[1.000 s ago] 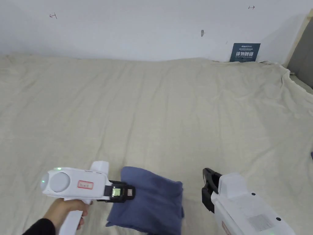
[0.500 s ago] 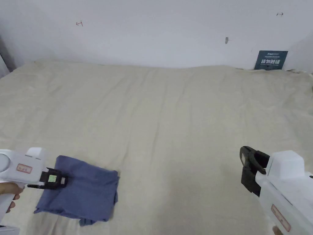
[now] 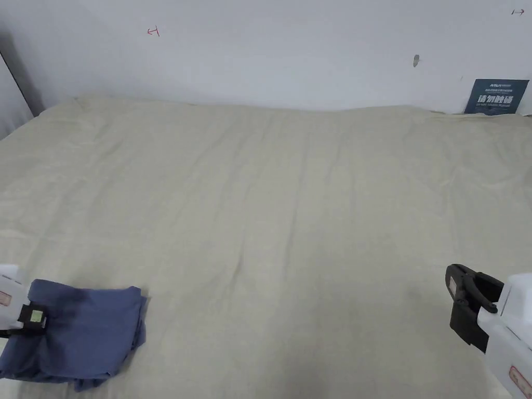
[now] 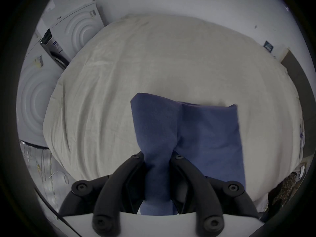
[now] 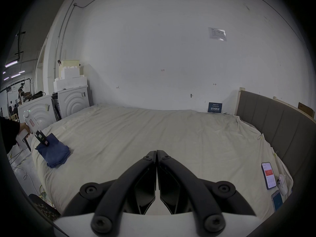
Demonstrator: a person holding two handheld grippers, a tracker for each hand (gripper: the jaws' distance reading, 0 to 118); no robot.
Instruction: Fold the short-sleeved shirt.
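a: where's the shirt (image 3: 78,332)?

b: folded into a blue bundle at the near left corner of the bed (image 3: 291,208). the left gripper (image 4: 158,157) grasps one edge, cloth bunched between its fingers (image 4: 135,162).

a: and the other?

b: the right gripper (image 5: 156,152) hangs over the near right of the bed, fingers (image 5: 150,157) clenched together on nothing, well apart from the bundle. the left hand (image 5: 25,127) is plainly nearer; the cloth runs straight ahead of its fingers.

a: any writing?

b: a dark blue sign (image 3: 496,96) leans on the wall (image 3: 291,47), its print too small to make out. fold looks done.
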